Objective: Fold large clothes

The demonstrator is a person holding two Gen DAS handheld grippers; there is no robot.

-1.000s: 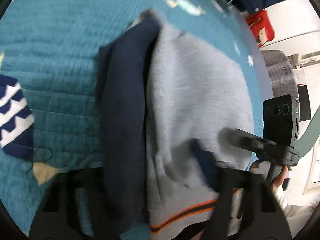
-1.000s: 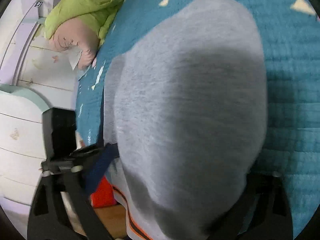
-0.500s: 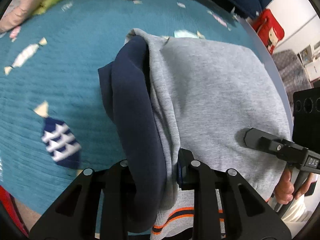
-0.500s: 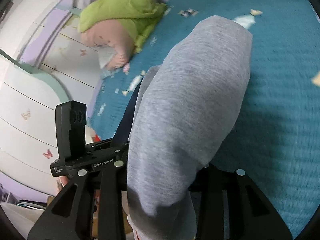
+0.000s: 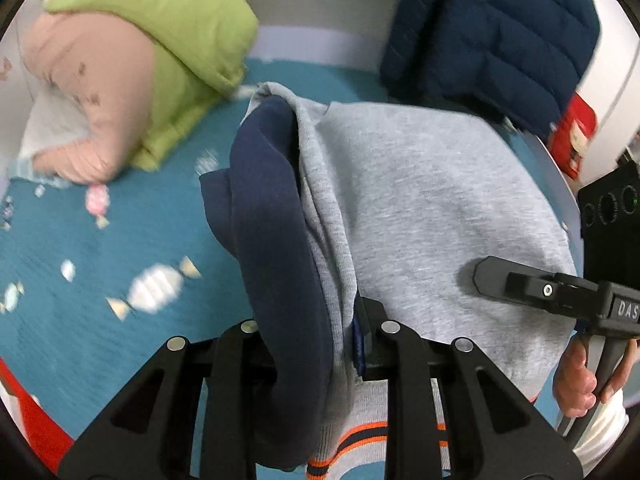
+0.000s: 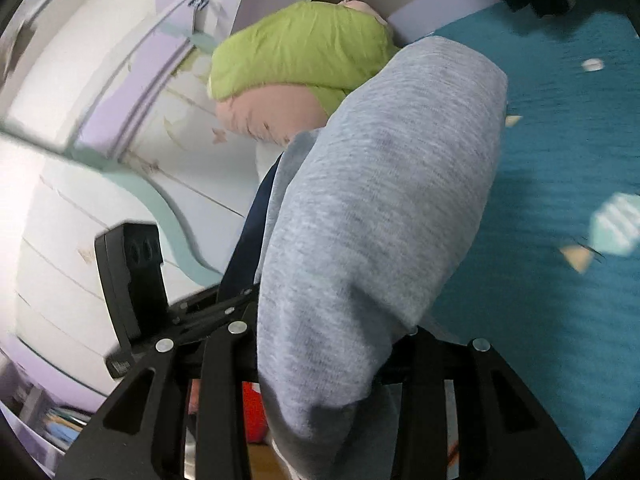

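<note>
— Left gripper, jaws drawn in tight on a bunched fold of the grey sweatshirt, navy sleeve pinched in with it. Pointed steeply down at the teal bedspread.

— And the right gripper?

— Likewise clamped, narrow gap packed with grey cloth. Seen from the left wrist view off to the right side, black body over the sweatshirt's edge, held by a hand in a white sleeve.

— Where was the sweatshirt itself?

— Draped up from the bedspread to both grippers, near edge raised, far part apparently down on the bed though hard to tell for certain. Navy sleeve folded along the left edge; orange and navy striped hem hanging below the left gripper's fingers.

— Anything else around?

— Green and pink bedding bundle at the head of the bed, well apart from the sweatshirt. Dark blue quilted jacket at the far right corner, just beyond the grey cloth. Red item beside it, too blurred to name. White and lilac cabinet fronts past the bed's edge in the right wrist view.
</note>
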